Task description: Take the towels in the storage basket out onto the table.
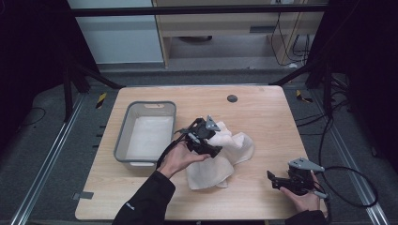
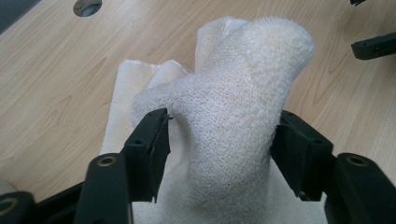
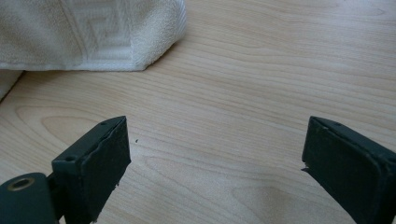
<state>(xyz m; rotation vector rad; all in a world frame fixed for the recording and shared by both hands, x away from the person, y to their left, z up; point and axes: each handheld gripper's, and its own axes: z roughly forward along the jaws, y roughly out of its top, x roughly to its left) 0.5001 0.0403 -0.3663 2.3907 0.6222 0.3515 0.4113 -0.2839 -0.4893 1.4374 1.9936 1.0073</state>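
Note:
A crumpled white towel (image 1: 234, 150) lies in the middle of the wooden table (image 1: 263, 117). My left gripper (image 1: 217, 140) sits on the towel's left part, held by a hand in a black sleeve. In the left gripper view a raised ridge of the towel (image 2: 243, 84) stands between the jaws of my left gripper (image 2: 224, 126). The jaws are apart and the left pad stands just off the cloth. My right gripper (image 1: 274, 180) rests low near the table's front right, open, with bare wood between the jaws. The right gripper (image 3: 215, 135) faces a folded towel edge (image 3: 93, 32).
A grey plastic bin (image 1: 123, 140) stands left of the towel with a white cloth (image 1: 148, 136) lying flat inside. A round dark grommet (image 1: 232, 98) sits near the table's far edge. Black cables trail off the right side by the right hand.

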